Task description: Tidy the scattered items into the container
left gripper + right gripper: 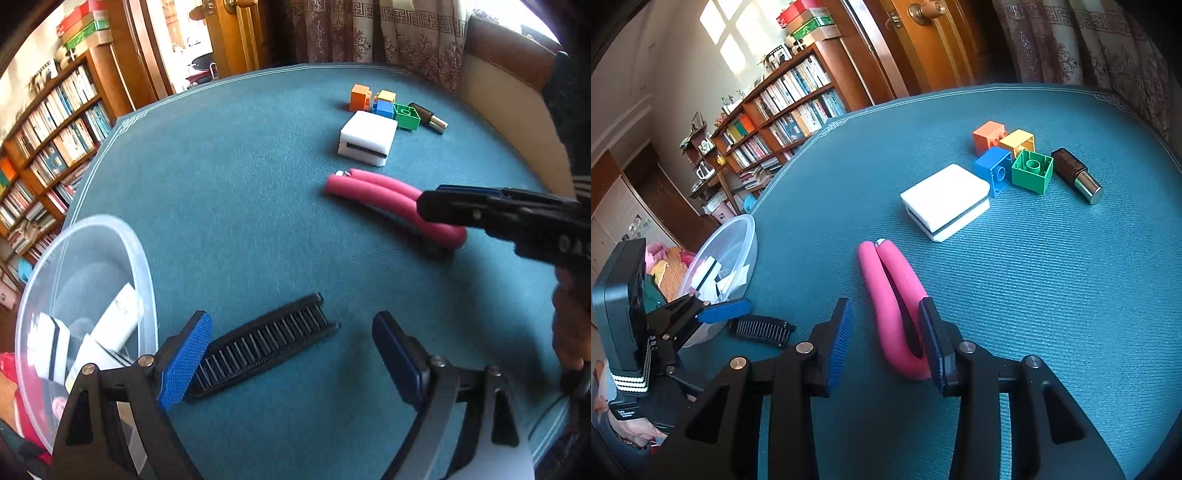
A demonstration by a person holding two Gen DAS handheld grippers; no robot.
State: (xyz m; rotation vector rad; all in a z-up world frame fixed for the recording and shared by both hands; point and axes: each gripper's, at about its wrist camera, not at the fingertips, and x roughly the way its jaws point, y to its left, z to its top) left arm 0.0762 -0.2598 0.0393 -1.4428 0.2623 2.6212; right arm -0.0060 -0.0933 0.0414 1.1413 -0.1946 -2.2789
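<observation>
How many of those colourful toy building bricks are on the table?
4, clustered at the far side of the blue table: orange brick farthest back, yellow brick beside it, blue brick next to the white sponge, green brick by the lipstick. Another could hide behind them.

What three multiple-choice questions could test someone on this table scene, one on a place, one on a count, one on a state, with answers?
1. Where does the black plastic comb lie?
A. Inside the bowl
B. On the teal tablecloth beside the clear plastic bowl
C. On top of the white block

2. How many coloured toy building bricks are on the table?
A. Two
B. Four
C. Six

3. What is the state of the right gripper?
A. Open around the bend of the pink U-shaped foam piece
C. Shut on the comb
B. Shut and holding nothing

Answers: 1 B, the comb rests flat on the cloth outside the bowl's rim. 2 B, orange, yellow, blue and green. 3 A, its fingers stand apart on both sides of the pink piece.
</observation>
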